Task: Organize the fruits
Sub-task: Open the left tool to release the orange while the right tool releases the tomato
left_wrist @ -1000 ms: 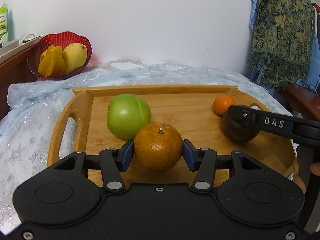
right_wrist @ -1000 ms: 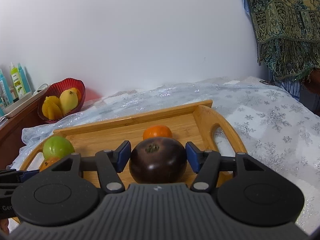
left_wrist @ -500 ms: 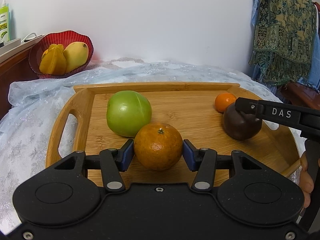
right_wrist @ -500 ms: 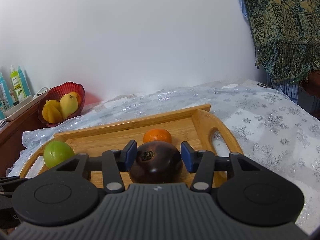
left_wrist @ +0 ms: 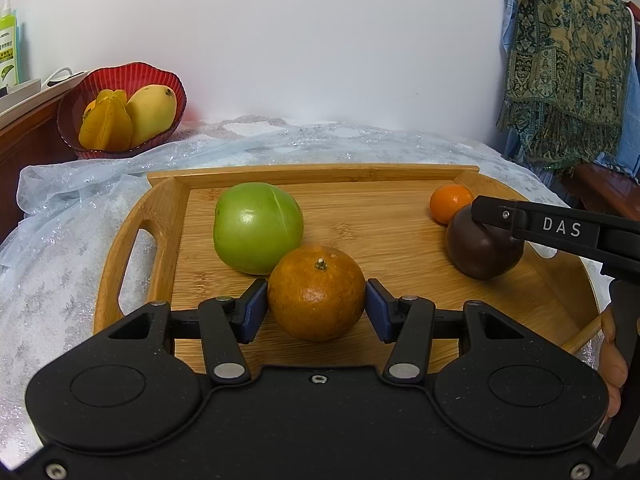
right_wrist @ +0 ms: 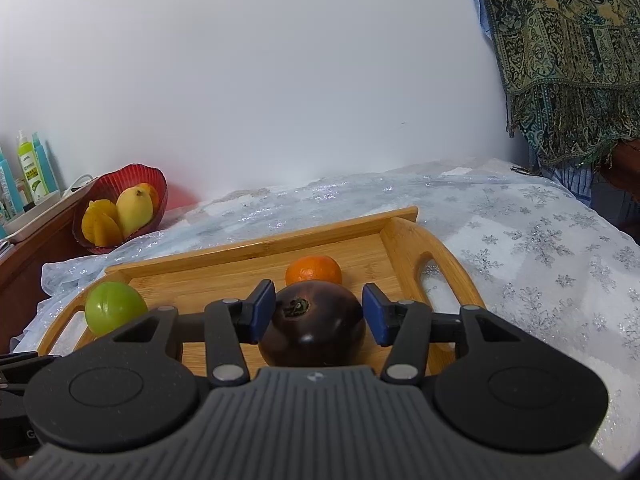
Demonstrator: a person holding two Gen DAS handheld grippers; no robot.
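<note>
bowl (left_wrist: 120, 92): red, far left, off tray, mango and starfruit inside
tray (left_wrist: 168, 216): wooden, on glittery cloth
green fruit (left_wrist: 258, 232): tray left, touching orange behind
left gripper (left_wrist: 316, 308): blue pads clamped on big orange (left_wrist: 316, 292), tray front-centre
small orange (right_wrist: 313, 270): tray back right
right gripper (right_wrist: 318, 314): jaws opening, dark fruit (right_wrist: 314, 324) between; left pad touching, right pad just clear
</note>
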